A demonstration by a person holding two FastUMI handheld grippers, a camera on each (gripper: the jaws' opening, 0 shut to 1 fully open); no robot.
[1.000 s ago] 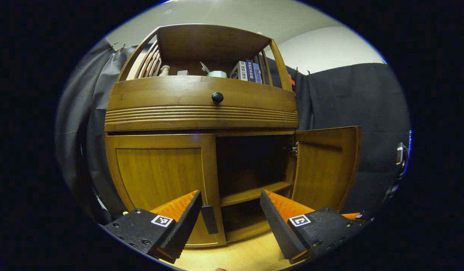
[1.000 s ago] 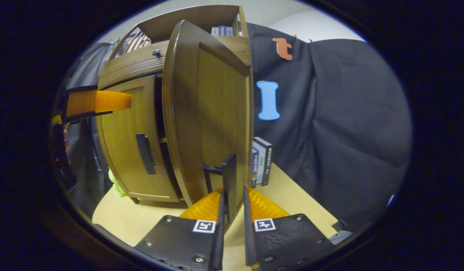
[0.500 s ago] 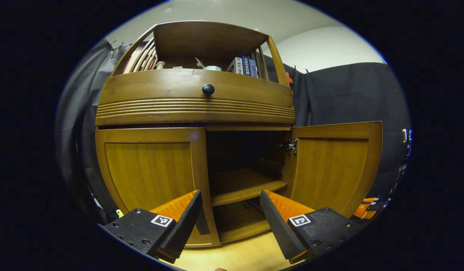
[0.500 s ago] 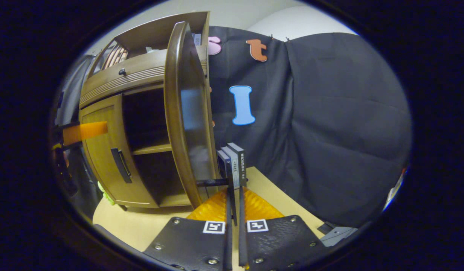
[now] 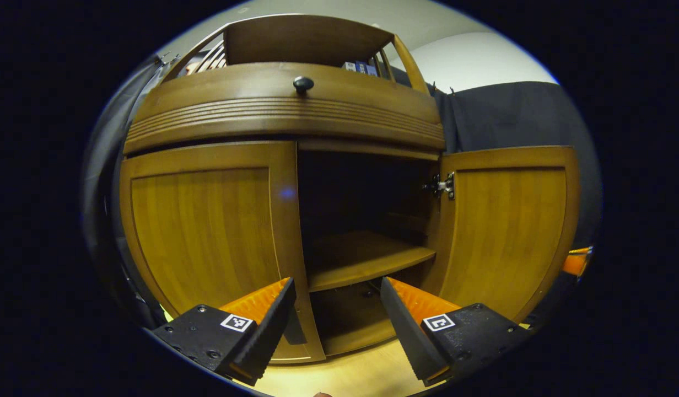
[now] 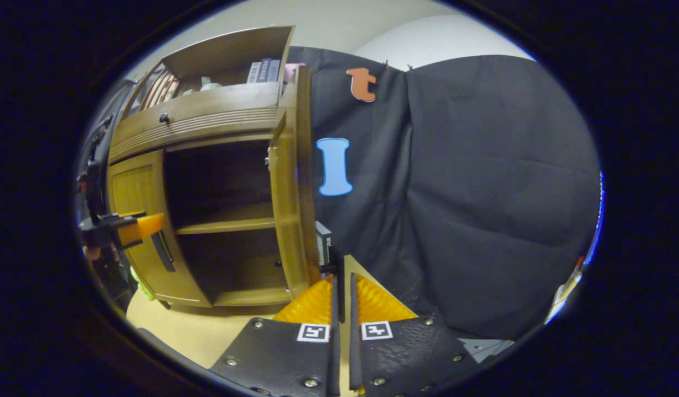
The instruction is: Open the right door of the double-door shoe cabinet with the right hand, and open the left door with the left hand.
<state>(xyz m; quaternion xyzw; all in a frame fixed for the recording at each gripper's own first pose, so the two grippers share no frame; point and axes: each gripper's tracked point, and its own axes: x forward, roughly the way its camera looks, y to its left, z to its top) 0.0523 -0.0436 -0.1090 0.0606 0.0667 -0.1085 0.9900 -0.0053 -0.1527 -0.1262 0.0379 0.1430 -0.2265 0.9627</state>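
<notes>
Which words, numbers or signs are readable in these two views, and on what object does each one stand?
Nothing can be read with certainty.
Book spines atop the cabinet: printed, too small to read.
Book beside it: spine blurred.
Square markers on the left gripper and right gripper: black-and-white patterns, no words.

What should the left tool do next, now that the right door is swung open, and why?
Probably ease the left tool forward and a bit left, so its open fingers straddle the left door's handle. The right door stands wide open with the right tool shut on its handle, while the left door looks closed and its handle sits half-hidden behind one finger.
</notes>
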